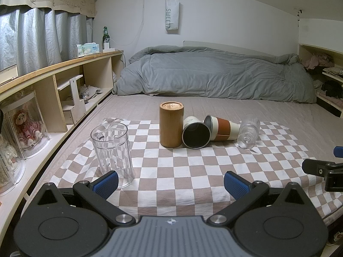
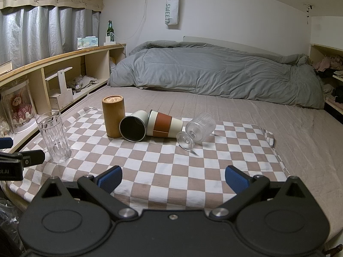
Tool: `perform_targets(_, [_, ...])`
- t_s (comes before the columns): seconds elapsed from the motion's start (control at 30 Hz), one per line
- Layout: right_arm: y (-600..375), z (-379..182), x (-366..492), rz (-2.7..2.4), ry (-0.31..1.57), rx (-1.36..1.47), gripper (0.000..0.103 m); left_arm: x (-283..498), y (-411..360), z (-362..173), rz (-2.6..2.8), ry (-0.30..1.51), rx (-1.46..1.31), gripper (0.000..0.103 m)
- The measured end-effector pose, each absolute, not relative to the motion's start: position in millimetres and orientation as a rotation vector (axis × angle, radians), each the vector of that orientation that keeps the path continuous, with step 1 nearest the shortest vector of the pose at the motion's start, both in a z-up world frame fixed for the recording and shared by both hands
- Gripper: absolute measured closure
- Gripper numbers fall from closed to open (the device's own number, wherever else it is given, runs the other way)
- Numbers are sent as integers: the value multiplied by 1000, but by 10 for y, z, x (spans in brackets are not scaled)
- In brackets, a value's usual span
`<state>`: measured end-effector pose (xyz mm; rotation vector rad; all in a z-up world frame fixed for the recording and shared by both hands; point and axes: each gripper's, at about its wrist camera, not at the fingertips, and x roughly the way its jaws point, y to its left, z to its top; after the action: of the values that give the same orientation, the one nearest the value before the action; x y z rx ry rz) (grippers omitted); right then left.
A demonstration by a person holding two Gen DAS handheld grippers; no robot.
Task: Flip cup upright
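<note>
The bed (image 1: pixel 268 115) is covered with a beige quilted sheet. A grey duvet (image 1: pixel 214 72) is heaped along its far edge. A checked cloth (image 1: pixel 182 171) is spread over the near part, reaching almost to the left edge. Five cups are placed on the cloth: two are standing and three are lying on their sides.
</note>
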<state>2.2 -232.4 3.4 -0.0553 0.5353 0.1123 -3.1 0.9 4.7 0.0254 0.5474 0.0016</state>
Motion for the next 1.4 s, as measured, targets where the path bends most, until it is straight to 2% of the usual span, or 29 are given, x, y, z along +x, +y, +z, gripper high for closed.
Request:
perform_targets(0.4, [-2339,31,43,109,541,-41,0,8,-12,65,0,546,22,0])
perform_targets(0.67, [-2494,34,370,61,546,1,0,334,-183,-51,-31,557,27,0])
perform_targets(0.97, [-2870,-46,1374,7,608,149,0,624,-314,-176,-91,577,21,0])
perform_targets(1.4, [-3325,-653,3135,-98,812,594,2,942,-366,-353,-145,618,28,0])
